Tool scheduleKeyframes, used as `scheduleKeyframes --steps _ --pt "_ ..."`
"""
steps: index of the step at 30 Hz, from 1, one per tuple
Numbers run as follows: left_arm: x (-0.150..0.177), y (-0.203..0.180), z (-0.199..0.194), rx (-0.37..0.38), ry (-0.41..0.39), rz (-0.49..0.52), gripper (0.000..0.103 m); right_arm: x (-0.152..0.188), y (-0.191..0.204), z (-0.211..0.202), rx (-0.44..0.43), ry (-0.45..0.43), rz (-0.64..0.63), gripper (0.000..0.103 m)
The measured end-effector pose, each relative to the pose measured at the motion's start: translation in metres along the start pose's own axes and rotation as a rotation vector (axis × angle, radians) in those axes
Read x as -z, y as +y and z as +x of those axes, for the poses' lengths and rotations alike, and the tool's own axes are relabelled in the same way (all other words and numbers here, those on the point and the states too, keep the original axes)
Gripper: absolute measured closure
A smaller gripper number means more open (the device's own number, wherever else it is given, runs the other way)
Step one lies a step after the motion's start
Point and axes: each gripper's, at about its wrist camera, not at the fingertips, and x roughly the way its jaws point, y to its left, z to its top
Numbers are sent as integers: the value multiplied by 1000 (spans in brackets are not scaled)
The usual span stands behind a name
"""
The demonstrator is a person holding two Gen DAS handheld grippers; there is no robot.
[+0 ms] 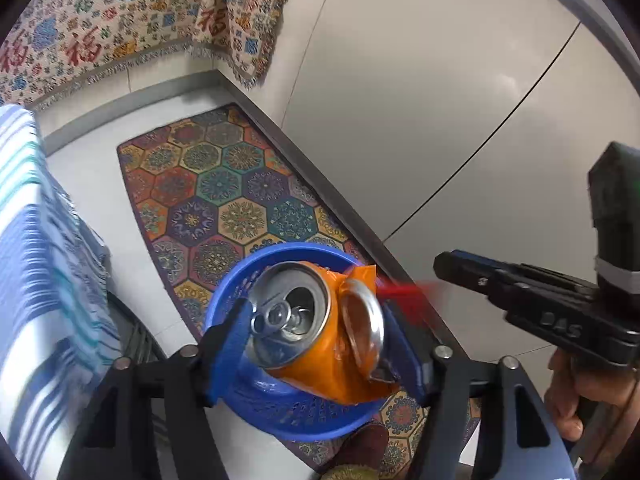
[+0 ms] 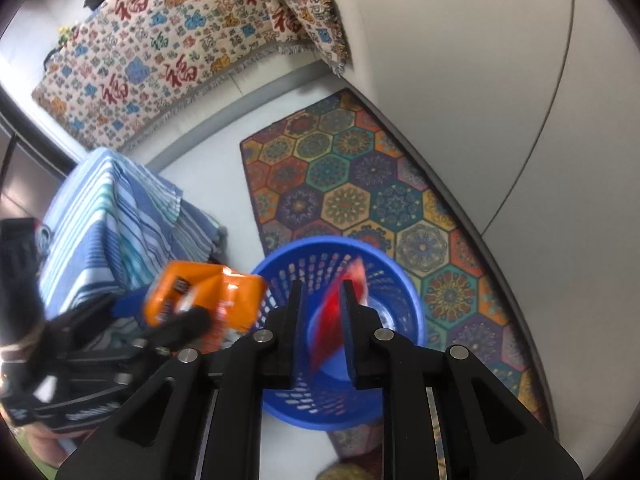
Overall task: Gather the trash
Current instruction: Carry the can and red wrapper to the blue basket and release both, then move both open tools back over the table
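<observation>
A crushed orange drink can (image 1: 320, 344) sits between the blue pads of my left gripper (image 1: 316, 312), which look closed against its two ends. It hangs right over a blue plastic basket (image 1: 280, 250) on the floor. In the right wrist view a blurred red wrapper (image 2: 332, 320) is in the gap of my right gripper (image 2: 322, 320), loose between the parted fingers and above the basket (image 2: 280, 264). The can (image 2: 200, 300) and left gripper (image 2: 180, 324) show blurred at the left. The right gripper (image 1: 440, 264) and the red wrapper (image 1: 400, 292) also appear in the left wrist view.
The basket stands on a rug (image 2: 360, 184) of coloured hexagons beside a pale curved wall (image 2: 480, 100). A blue striped cloth (image 2: 112, 216) covers something to the left. A patterned blanket (image 2: 160, 60) lies further back. A person's hand (image 1: 568, 400) holds the right gripper.
</observation>
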Motion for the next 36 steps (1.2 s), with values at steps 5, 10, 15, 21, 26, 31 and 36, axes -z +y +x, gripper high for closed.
scheduleKeyframes --steps 5,10,15,21,26,31,36 --pt "-1 2 8 17 15 -35 29 -1 -3 -11 6 -33 26 66" --pt "4 -7 -14 9 -30 -15 29 -4 5 -39 14 -143 24 54" --pt "22 -12 -65 6 -93 -10 29 -2 27 -70 45 -268 -36 46" --pt "62 -3 -155 -37 -178 -10 29 1 73 -93 48 -351 -137 45" --pt "109 34 -211 -155 -201 -66 28 12 139 -100 -16 -373 -253 41" --pt "154 90 -256 -336 -217 -143 28 38 221 -93 -97 -354 -404 37" --pt "188 146 -286 -488 -222 -252 28 80 295 -74 -209 -250 -522 37"
